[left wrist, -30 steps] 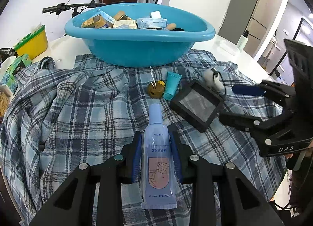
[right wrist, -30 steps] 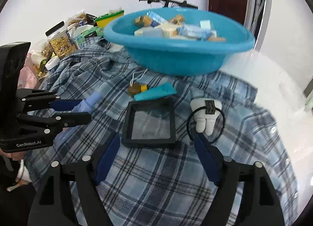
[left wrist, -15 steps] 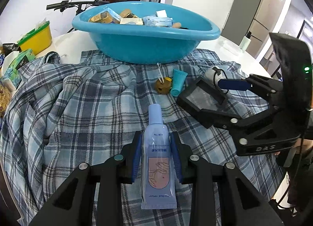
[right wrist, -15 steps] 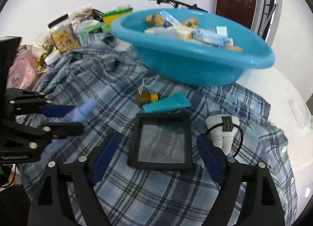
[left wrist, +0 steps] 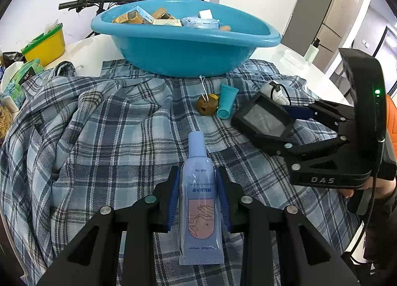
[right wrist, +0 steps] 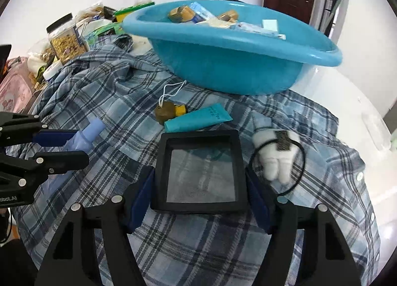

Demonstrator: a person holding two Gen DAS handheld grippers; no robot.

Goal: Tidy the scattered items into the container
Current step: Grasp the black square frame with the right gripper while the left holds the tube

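My left gripper [left wrist: 198, 186] is shut on a pale blue hand-cream tube [left wrist: 199, 199], cap pointing at the blue basin [left wrist: 188, 48]. My right gripper [right wrist: 199, 186] is open with its pads on either side of a flat black square box [right wrist: 201, 170] on the plaid shirt; whether the pads touch it I cannot tell. Ahead of the box lie a teal tube [right wrist: 198, 120], a brown round trinket with a string [right wrist: 166, 111] and a white plush hair tie [right wrist: 278, 154]. The basin [right wrist: 230, 63] holds several small boxes and packets.
A plaid shirt [left wrist: 111, 125] covers the white table. A yellow tub [left wrist: 46, 46] and snack packs stand at the left; a jar of nuts [right wrist: 65, 40] and a pink bag [right wrist: 13, 85] are there too. A bicycle handlebar and a door are behind the basin.
My right gripper has moved forward over the shirt until the black box sits between its open pads. My left gripper still holds the tube and has lifted and come nearer the basin.
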